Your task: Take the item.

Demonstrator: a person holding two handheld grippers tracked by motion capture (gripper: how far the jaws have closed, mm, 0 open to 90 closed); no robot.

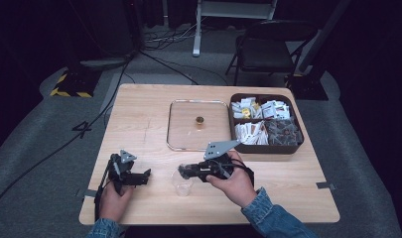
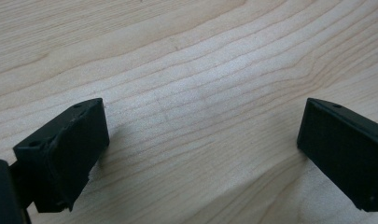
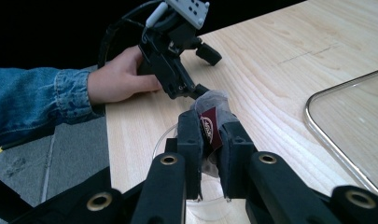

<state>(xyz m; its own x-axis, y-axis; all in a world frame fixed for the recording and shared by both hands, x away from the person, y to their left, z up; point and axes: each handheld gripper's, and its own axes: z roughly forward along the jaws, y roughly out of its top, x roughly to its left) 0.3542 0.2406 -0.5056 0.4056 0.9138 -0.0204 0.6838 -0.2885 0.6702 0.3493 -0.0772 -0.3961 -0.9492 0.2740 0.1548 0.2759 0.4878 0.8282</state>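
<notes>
The right gripper (image 3: 210,135) is clamping a small sachet (image 3: 210,122), a pale pouch with a dark red label, between its two black jaws, which are standing almost together with only the sachet's thickness between them. In the high view the right gripper (image 1: 184,171) is lying nearly level in the person's right hand (image 1: 235,184), its tips pointing toward the left side of the table (image 1: 139,124) and hanging over the rim of a clear plastic cup (image 1: 181,183) that is standing upright near the front edge. In the right gripper view the cup (image 3: 177,140) is showing as a transparent rim directly beneath the jaws, and the sachet is sitting above that rim. The left gripper (image 1: 139,177) is resting on the table just left of the cup, held by the left hand (image 1: 114,199), a denim cuff showing at the wrist. Its jaws are standing wide apart over bare wood, with nothing between them, as the left gripper (image 2: 200,149) view is showing. A glass lid (image 1: 197,125) with a brass knob is lying flat at the table's centre, and a dark compartmented box (image 1: 266,124) of sachets is sitting just to its right.
</notes>
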